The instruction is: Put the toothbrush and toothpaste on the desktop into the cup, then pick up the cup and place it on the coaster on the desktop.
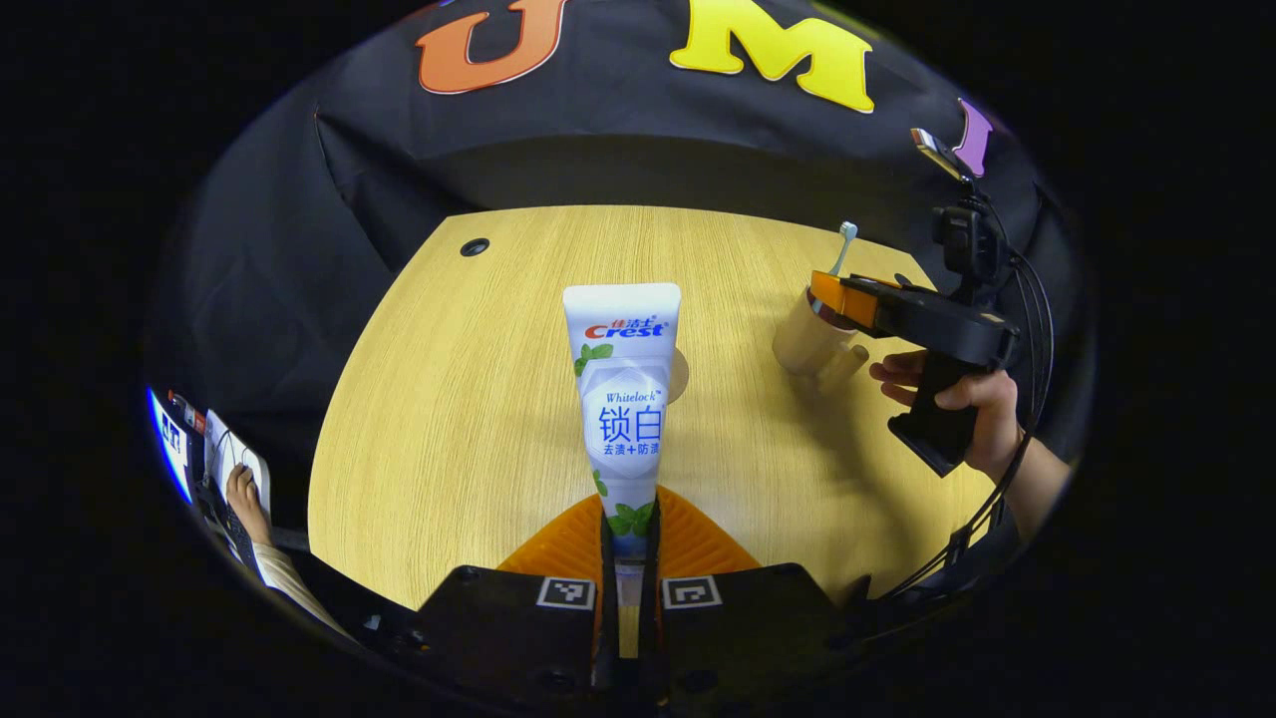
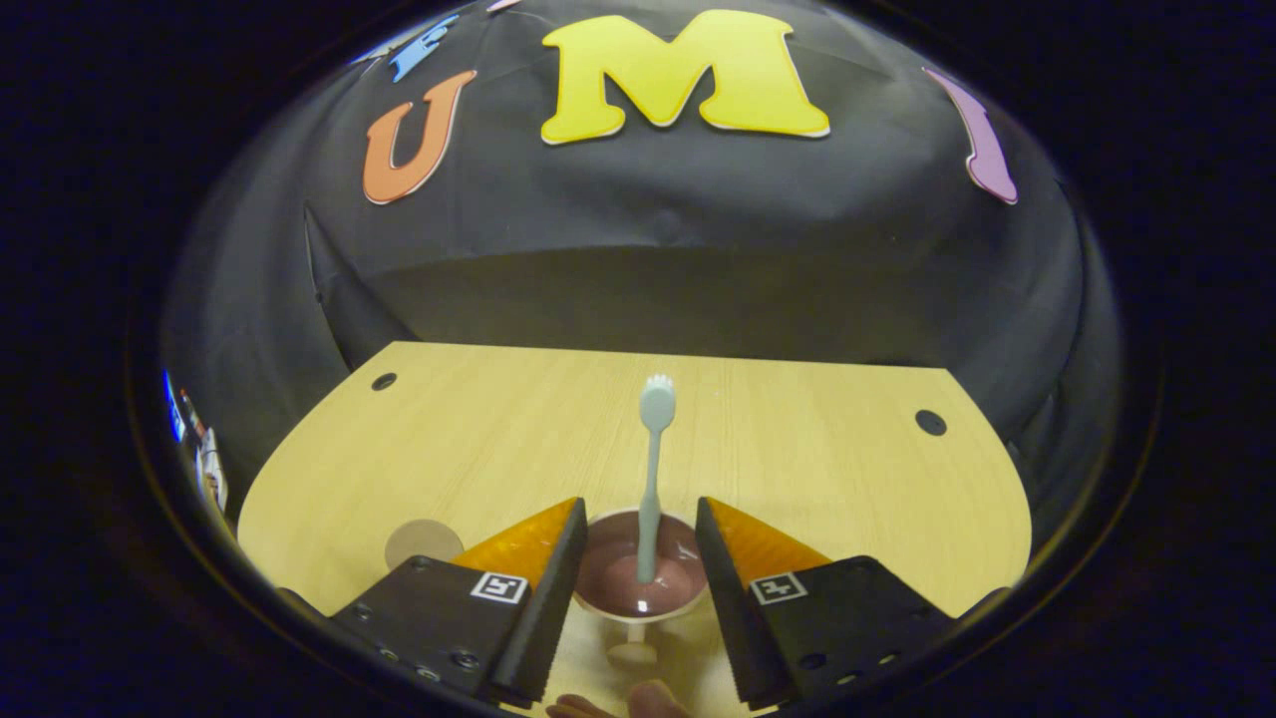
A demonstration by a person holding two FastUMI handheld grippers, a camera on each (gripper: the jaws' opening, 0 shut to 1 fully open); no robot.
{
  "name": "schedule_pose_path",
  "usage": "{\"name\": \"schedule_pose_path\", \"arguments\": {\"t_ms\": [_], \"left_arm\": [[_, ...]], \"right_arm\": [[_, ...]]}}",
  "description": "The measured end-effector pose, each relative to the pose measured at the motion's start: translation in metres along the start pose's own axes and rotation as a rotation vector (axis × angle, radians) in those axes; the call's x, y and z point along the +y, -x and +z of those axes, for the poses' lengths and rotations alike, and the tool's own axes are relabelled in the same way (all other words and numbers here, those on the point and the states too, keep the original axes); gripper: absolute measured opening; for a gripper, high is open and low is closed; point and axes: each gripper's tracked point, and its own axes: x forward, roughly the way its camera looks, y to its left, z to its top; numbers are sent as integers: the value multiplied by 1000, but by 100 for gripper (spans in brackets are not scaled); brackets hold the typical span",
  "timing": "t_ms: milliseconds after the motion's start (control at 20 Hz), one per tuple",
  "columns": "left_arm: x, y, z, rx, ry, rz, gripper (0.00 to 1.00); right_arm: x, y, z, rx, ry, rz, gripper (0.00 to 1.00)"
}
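While left tongs (image 1: 626, 558) pinch glossy toothpaste tube (image 1: 624, 399), right tongs (image 2: 638, 558) spread around round cup (image 2: 638, 583).

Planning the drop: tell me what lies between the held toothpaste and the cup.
Bare desktop in the left gripper view between toothpaste and cup.

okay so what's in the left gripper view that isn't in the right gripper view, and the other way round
Left gripper view: the toothpaste clamped upright in the left gripper, plus the right gripper from the side with the hand holding it.

Right gripper view: a look down into the cup, between the right gripper's open fingers, with the toothbrush standing inside, head up.

Both: the wooden desktop, the cup with the toothbrush, and the round coaster.
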Motion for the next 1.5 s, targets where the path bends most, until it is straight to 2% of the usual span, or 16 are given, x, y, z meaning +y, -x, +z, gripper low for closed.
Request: {"name": "schedule_pose_path", "arguments": {"t_ms": [100,250,500,700,850,1100,1300,1500], "left_arm": [[-3,3,6,-32,-4,4,10],[-14,4,33,-128,-31,-12,10],[-62,2,111,-312,-42,-83,11],[-104,-11,160,-443,-59,-156,11],[-132,-25,186,-522,-87,-185,10],[-178,-42,221,-644,-61,-285,10],[-194,-60,235,-739,-48,-288,11],[-209,-79,229,-765,-43,-311,11]], "right_arm": [[-3,8,8,-14,-8,-2,71],[-9,35,33,-73,-32,0,71],[-30,86,66,-163,-55,-20,71],[-58,119,67,-190,-55,-65,71],[-80,130,60,-191,-58,-105,71],[-105,138,37,-152,-73,-140,71],[-126,144,12,-107,-85,-169,71],[-146,147,-18,-54,-98,-199,71]]}}
